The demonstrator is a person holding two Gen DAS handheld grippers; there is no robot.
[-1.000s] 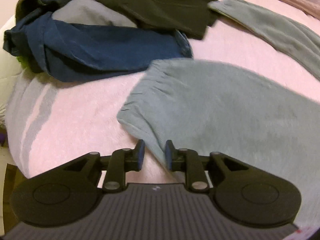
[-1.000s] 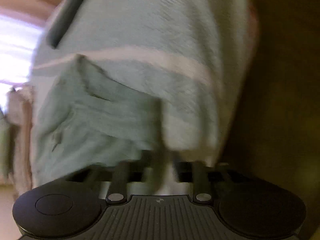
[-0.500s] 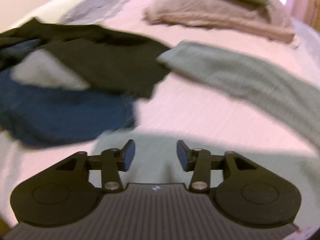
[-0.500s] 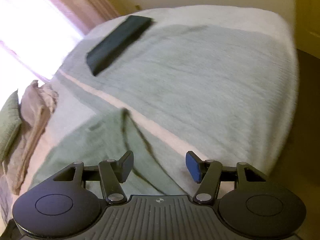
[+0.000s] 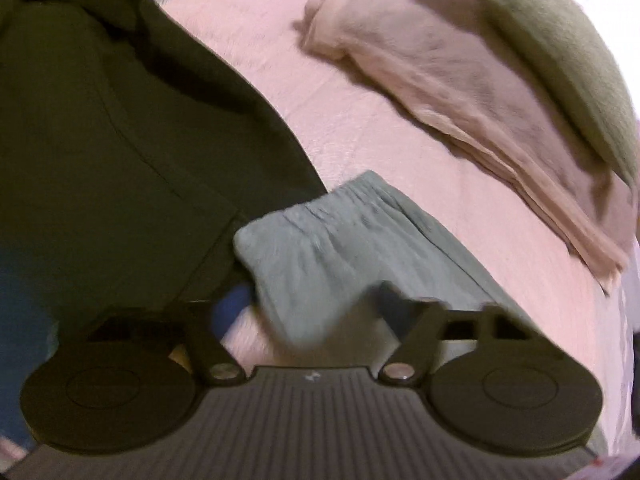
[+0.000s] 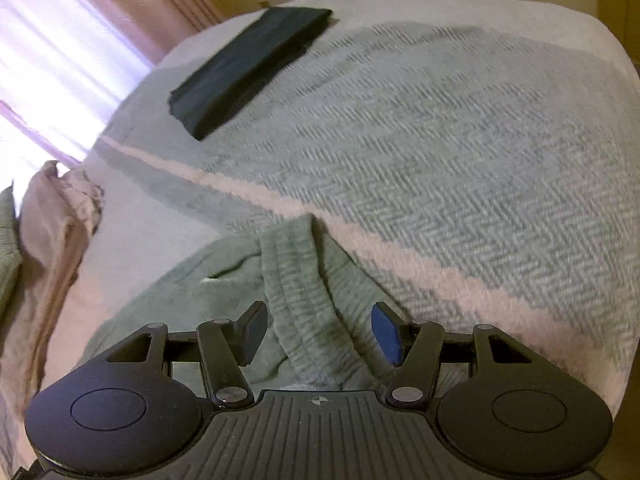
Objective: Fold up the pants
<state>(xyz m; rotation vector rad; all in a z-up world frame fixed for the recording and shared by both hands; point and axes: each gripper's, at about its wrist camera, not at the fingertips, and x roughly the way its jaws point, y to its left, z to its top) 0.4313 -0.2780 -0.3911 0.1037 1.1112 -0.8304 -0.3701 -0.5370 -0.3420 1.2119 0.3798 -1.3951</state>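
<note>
From my left camera, the pants' cuff [image 5: 320,248] lay on the bed [image 5: 360,112], touching a dark garment [image 5: 120,140] on its left; a pillow [image 5: 460,80] sat beyond. My right camera showed their waistband [image 6: 296,292] on a blanket [image 6: 460,160], folded clothing [image 6: 248,68] behind.

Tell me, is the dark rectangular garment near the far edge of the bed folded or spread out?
Folded: the dark rectangular garment lies as a compact, straight-edged stack on the grey-green herringbone blanket.

left gripper [image 5: 308,304] closing over grey-green pants cuff [image 5: 320,240], blurred
</note>
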